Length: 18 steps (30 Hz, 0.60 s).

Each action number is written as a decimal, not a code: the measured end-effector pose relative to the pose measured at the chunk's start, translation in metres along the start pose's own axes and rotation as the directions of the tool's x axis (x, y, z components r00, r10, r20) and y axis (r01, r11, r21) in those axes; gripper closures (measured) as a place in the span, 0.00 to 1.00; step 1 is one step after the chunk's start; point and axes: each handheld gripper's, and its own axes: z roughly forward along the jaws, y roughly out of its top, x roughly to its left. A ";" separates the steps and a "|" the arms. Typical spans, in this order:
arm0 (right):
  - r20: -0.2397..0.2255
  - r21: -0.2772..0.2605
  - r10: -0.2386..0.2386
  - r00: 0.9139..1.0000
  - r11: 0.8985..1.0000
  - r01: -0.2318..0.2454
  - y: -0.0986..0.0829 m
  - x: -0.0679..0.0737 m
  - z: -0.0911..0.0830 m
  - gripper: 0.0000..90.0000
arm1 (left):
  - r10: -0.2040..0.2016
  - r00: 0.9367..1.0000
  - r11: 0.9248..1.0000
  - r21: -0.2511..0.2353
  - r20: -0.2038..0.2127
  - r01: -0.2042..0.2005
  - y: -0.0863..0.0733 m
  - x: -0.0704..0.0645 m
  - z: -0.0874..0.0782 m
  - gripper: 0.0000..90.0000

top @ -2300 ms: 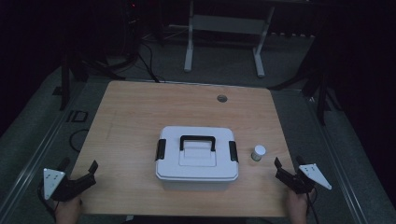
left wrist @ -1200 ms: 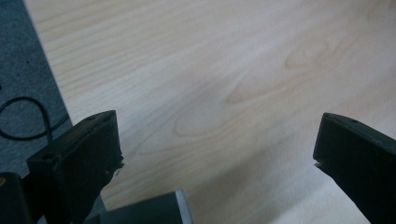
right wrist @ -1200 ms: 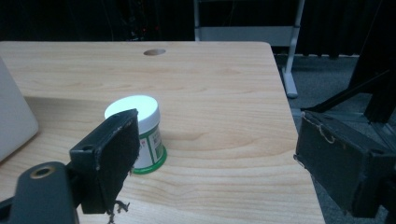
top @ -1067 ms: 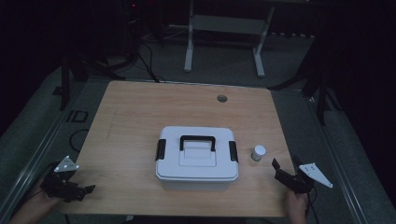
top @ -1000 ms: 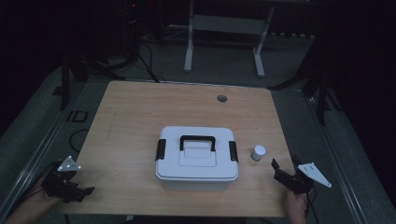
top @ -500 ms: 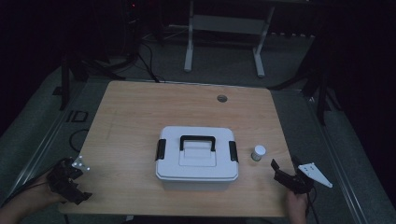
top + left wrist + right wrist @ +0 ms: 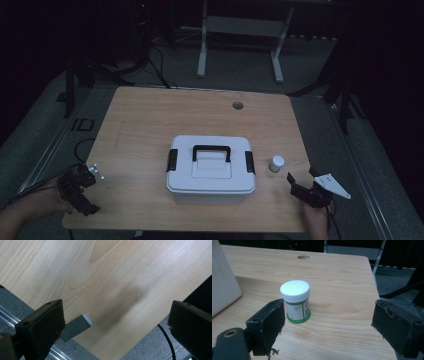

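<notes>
The tabletop (image 7: 150, 120) carries two things, and neither has been touched yet. The largest is the white case (image 7: 210, 169), which sits shut and flat a little toward the near edge, midway between the left and right edges, its black carry handle (image 7: 212, 150) lying down on the lid and both black side latches closed. Just beside its right end, apart from it, stands the small jar (image 7: 276, 163) with a white cap and green label, upright, near the right edge.

The right gripper (image 7: 298, 189) is at the near right corner, pointed at the jar; in the right gripper view the jar (image 7: 295, 301) stands ahead of its fingers (image 7: 268, 322), which are spread wide and hold nothing. The left gripper (image 7: 82, 186) hangs over the near left corner, well apart from the case, its fingers (image 7: 42, 326) wide open and empty above bare wood.

As I judge it, the work is at its very start: the jar is not yet grasped, and everything after that reach remains.
</notes>
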 end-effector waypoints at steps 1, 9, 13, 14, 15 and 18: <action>0.000 0.000 0.000 1.000 1.000 0.000 0.000 0.000 0.000 0.12 | 0.000 1.000 1.000 0.000 0.000 0.000 0.000 0.000 0.000 0.01; -0.026 0.021 -0.011 1.000 1.000 0.012 0.000 0.000 0.001 0.12 | 0.027 1.000 1.000 -0.009 0.015 -0.027 0.013 -0.003 -0.010 0.01; -0.032 0.025 -0.008 0.999 1.000 0.009 0.000 0.000 0.001 0.12 | 0.035 0.999 0.999 -0.008 0.028 -0.034 0.019 -0.004 -0.014 0.01; -0.034 0.028 -0.008 0.999 1.000 0.009 0.000 0.000 0.002 0.12 | 0.039 0.999 0.999 -0.004 0.026 -0.039 0.020 -0.004 -0.015 0.01; -0.032 0.028 -0.010 0.999 1.000 0.010 0.000 0.000 0.002 0.12 | 0.047 0.999 0.999 0.002 0.021 -0.047 0.023 -0.005 -0.016 0.01; -0.037 0.035 -0.006 0.999 0.999 0.008 -0.001 0.000 0.002 0.12 | 0.054 0.998 0.999 0.001 0.029 -0.054 0.028 -0.006 -0.019 0.02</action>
